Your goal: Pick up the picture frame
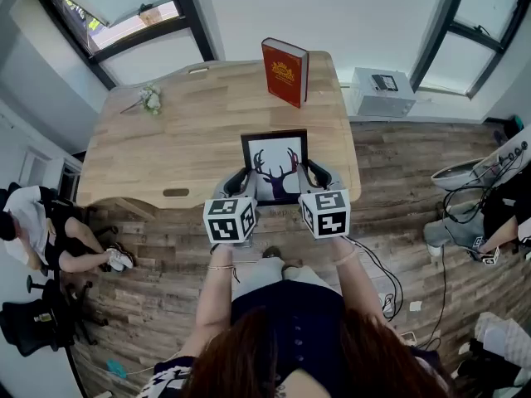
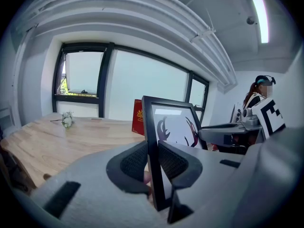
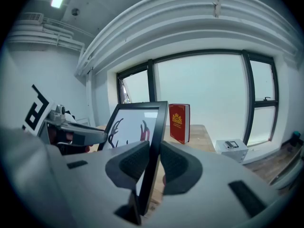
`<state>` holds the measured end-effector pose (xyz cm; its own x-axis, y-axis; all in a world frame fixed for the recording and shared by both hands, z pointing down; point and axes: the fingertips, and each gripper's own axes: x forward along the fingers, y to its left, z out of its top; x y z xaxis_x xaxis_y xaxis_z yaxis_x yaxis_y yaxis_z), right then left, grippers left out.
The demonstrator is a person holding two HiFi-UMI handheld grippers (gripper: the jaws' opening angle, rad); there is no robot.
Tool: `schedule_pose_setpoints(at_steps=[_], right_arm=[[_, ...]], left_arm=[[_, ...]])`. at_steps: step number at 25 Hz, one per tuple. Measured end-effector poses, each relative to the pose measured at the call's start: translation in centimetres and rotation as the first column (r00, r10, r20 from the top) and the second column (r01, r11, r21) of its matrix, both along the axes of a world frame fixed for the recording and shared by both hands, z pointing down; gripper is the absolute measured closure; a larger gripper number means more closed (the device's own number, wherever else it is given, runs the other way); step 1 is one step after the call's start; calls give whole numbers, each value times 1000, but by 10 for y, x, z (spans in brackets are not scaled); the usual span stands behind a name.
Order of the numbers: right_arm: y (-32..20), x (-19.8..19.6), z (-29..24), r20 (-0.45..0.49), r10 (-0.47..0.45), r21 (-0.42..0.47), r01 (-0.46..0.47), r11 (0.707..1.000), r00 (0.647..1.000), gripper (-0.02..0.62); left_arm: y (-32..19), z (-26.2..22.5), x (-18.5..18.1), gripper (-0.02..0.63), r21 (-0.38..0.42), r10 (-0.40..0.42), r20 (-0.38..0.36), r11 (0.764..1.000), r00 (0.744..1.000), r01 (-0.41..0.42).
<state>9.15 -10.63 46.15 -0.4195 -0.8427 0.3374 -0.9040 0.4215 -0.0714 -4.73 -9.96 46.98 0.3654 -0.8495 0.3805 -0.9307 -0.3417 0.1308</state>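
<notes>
Lower centre of the head view: the left gripper (image 1: 239,181), jaws narrowed, pinches the left edge of the deer-print picture frame (image 1: 275,162) at the wooden table's (image 1: 191,131) near edge; the right gripper (image 1: 315,176) likewise clamps its right edge.

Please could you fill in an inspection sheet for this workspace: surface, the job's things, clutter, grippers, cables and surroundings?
Surface: light wooden table.
Job's things: picture frame with an antler print, upright at the table's near edge.
Clutter: red book standing at the far edge; flower sprig at the far left.
Grippers: left gripper shut on the frame's left side; right gripper shut on its right side.
Cables: cable running from the right gripper down to the floor; more cables at the right.
Surroundings: wood floor, windows, white box beside the table, seated person at the left.
</notes>
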Motion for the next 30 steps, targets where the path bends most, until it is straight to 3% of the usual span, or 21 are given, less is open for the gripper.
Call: schedule_pose_setpoints(at_steps=[10, 30], right_arm=[[14, 6, -23, 16, 7, 51, -8, 999, 1000, 520], [31, -18, -62, 0, 30, 114, -30, 993, 1000, 520]], left_arm=[[13, -24, 6, 525, 58, 0, 13, 998, 1000, -1], [27, -60, -19, 525, 129, 12, -2, 992, 1000, -11]])
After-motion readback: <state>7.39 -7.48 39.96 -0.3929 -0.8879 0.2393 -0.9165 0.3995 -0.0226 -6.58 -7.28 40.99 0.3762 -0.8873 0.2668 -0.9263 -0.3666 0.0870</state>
